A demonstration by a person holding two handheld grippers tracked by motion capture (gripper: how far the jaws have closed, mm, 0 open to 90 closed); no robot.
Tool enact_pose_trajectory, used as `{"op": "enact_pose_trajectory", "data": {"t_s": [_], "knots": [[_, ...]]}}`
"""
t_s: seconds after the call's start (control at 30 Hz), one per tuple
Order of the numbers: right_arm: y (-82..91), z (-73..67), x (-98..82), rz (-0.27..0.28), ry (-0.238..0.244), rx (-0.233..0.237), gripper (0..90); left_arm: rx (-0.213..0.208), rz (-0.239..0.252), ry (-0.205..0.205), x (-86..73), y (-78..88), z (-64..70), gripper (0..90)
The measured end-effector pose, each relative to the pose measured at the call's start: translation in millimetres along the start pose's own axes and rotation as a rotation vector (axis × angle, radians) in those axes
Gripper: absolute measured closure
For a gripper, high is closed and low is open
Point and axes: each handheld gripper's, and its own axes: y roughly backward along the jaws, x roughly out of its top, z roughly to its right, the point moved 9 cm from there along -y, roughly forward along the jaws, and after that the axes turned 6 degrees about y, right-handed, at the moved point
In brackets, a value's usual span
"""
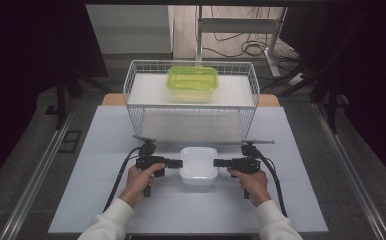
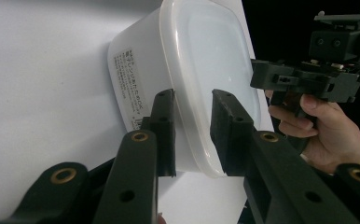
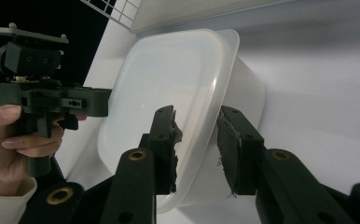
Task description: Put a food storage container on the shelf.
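- A lidded, translucent white plastic container with rounded corners sat on the pale bench, in front of a white wire basket and between the person's two hands.
- The left tool straddled the container's left lip; seen from the left gripper view, its black jaws stood narrowly apart, one over the lid and one against the side wall, not visibly clamped.
- The right tool mirrored that at the right lip, its jaws likewise bracketing the rim with a slim gap left on either side.
- The step in hand appeared to be a two-sided grip on the rim ahead of a lift; it looked best done by closing both tools together, squarely over the lip, and keeping the box level so it could not pivot.
- The lid was smooth, faintly glossy and slightly domed; the walls were matte and tapered, one bearing a printed label. Such thin plastic seemed likely to flex and slip under hard pads.
- A bright green translucent lidded box rested on the white sheet atop the basket, well apart from the tools.
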Motion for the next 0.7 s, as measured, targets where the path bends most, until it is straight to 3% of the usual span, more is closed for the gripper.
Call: {"op": "enact_pose_trajectory", "data": {"t_s": [0.43, 0.7], "knots": [[8.5, -7.2, 0.8, 0.027, 0.053, -0.012, 74.4, -0.003, 0.035, -0.045, -1.0, 7.7, 9.9, 79.4], [13.2, -17.5, 5.3, 0.046, 0.106, 0.012, 75.2, 0.001, 0.054, -0.074, 0.2, 14.9, 13.4, 79.1]]}}
